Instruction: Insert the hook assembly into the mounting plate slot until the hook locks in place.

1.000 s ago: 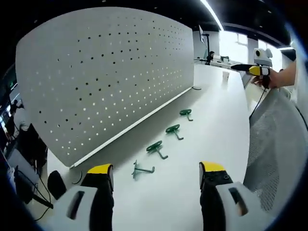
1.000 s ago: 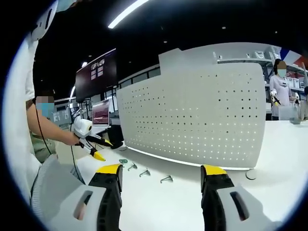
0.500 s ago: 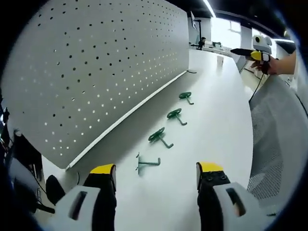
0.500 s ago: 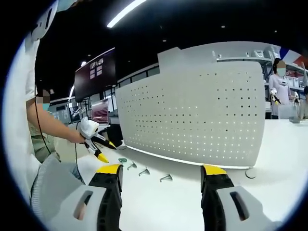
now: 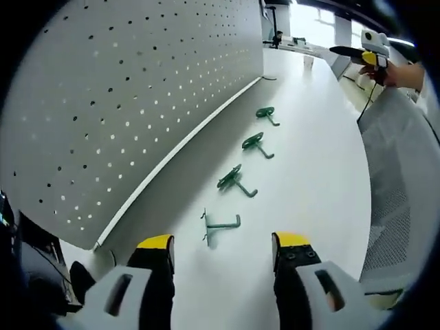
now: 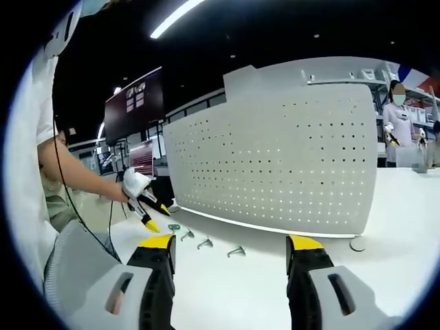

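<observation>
In the left gripper view, the big white board (image 5: 130,89) full of little holes stands on the left, on the white table (image 5: 309,179). Four green hooks lie in a row in front of it. My left claw (image 5: 222,242) has come lower and closer in the last second, so the nearest hook (image 5: 221,225) now sits just ahead of its yellow tips, between them. The claw is wide open and holds nothing. I think I am lining up to pick that hook.

In the right gripper view, my left claw (image 6: 146,207) has dropped down toward the table, close to the hooks (image 6: 205,244). The board (image 6: 275,165) has stayed put. My right claw (image 6: 230,240) has hardly moved; it is open and empty too.

No hook is in the board yet, so the job is only starting.
</observation>
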`<state>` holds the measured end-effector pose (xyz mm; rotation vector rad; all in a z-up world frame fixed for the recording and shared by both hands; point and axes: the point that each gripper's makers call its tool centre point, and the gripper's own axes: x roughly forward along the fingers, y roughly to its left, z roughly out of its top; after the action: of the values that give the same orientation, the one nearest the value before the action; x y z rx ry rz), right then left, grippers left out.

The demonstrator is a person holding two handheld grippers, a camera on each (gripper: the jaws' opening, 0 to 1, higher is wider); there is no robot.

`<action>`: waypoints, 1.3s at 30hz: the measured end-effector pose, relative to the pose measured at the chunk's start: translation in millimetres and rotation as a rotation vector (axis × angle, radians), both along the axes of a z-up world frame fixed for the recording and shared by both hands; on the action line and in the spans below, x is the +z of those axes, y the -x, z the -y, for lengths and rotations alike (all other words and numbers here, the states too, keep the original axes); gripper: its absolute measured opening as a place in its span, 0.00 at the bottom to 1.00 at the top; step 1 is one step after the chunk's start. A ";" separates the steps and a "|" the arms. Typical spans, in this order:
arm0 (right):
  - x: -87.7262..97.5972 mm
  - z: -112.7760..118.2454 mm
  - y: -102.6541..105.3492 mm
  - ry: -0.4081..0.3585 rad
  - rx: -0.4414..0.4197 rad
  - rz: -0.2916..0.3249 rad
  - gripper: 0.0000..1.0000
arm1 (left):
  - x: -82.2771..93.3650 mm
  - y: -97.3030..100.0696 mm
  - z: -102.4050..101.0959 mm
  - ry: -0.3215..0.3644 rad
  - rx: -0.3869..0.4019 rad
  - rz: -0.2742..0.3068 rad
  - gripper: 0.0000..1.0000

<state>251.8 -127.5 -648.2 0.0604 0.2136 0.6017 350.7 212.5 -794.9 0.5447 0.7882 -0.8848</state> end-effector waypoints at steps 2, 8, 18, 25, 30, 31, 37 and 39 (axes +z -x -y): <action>-0.1 0.0 0.1 -0.001 0.000 -0.002 0.62 | -4.5 -2.2 -1.2 -0.014 -0.004 -0.009 0.58; -0.8 0.3 0.1 -0.004 -0.002 -0.007 0.62 | -15.4 -4.2 -3.8 -0.043 -0.005 -0.064 0.54; -0.6 3.3 0.0 -0.005 -0.011 -0.011 0.62 | -21.9 -11.5 -4.0 -0.061 -0.001 -0.092 0.48; -1.1 5.4 0.2 0.001 -0.017 -0.016 0.61 | -31.7 -12.6 -2.6 -0.090 -0.024 -0.110 0.43; -2.3 6.3 1.2 0.014 -0.015 -0.018 0.61 | -32.6 -14.7 -1.5 -0.085 -0.021 -0.117 0.41; -2.6 6.5 1.3 0.016 -0.015 -0.020 0.61 | -32.9 -14.8 -0.8 -0.079 -0.017 -0.123 0.40; -2.3 5.9 1.6 0.017 -0.017 -0.019 0.61 | -33.3 -12.7 1.1 -0.065 -0.011 -0.141 0.35; -2.4 5.7 1.9 0.015 -0.018 -0.019 0.60 | -33.1 -13.0 1.0 -0.065 -0.008 -0.140 0.31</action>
<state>249.9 -133.1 -650.7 0.0539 0.2357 0.5814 363.6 211.5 -828.1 0.5476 0.9451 -0.9147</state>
